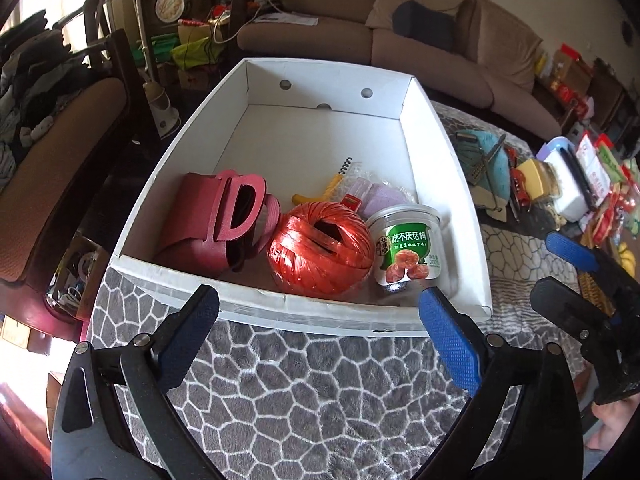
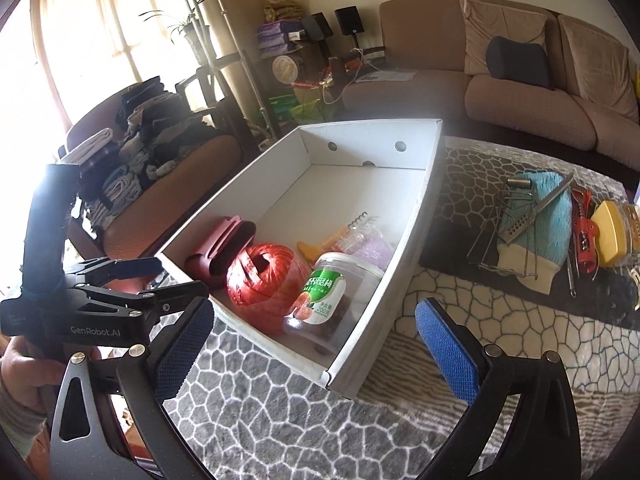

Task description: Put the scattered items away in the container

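Just short of the white box (image 1: 304,316), the left gripper (image 1: 316,320) hangs with jaws spread wide and nothing between them, and the right gripper (image 2: 316,332) is the same, gaping and empty. Inside the box sit a red twine ball (image 1: 318,252), a snack jar (image 1: 406,246) and a pink bag (image 1: 218,220). This looks like a pause between pickups. Over on the patterned cloth (image 2: 480,320), the teal cloth (image 2: 540,216) and red corkscrew (image 2: 584,232) still wait; next, the right should swing across and close on one.
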Available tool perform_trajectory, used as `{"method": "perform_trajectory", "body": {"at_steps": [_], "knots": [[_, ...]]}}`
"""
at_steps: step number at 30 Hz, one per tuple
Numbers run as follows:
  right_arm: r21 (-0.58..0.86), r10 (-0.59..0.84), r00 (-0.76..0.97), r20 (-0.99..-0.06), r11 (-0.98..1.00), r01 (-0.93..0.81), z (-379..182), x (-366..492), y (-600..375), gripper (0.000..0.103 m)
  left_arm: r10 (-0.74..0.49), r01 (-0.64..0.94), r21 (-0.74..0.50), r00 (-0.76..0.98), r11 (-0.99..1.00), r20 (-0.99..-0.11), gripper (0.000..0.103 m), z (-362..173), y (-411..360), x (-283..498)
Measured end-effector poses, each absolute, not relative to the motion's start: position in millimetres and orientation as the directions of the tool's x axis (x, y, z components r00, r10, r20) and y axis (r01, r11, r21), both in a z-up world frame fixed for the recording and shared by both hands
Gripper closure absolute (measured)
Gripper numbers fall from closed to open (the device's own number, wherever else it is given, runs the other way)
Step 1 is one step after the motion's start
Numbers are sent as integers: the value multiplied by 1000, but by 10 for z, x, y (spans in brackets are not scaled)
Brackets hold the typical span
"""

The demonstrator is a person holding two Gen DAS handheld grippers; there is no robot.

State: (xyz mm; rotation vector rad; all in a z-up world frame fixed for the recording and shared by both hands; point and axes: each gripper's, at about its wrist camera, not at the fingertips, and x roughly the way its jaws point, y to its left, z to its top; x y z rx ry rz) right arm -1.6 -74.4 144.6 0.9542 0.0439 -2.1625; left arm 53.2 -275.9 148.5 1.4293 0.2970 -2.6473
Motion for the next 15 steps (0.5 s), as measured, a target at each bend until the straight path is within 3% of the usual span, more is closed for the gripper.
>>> {"method": "perform_trajectory", "body": {"at_steps": [15], "knots": [[177,-484,-564,-670,-841,512,1381,-138,289,0,65,55,-121,-593,-991,-803,3,1344,-1424,296]]}}
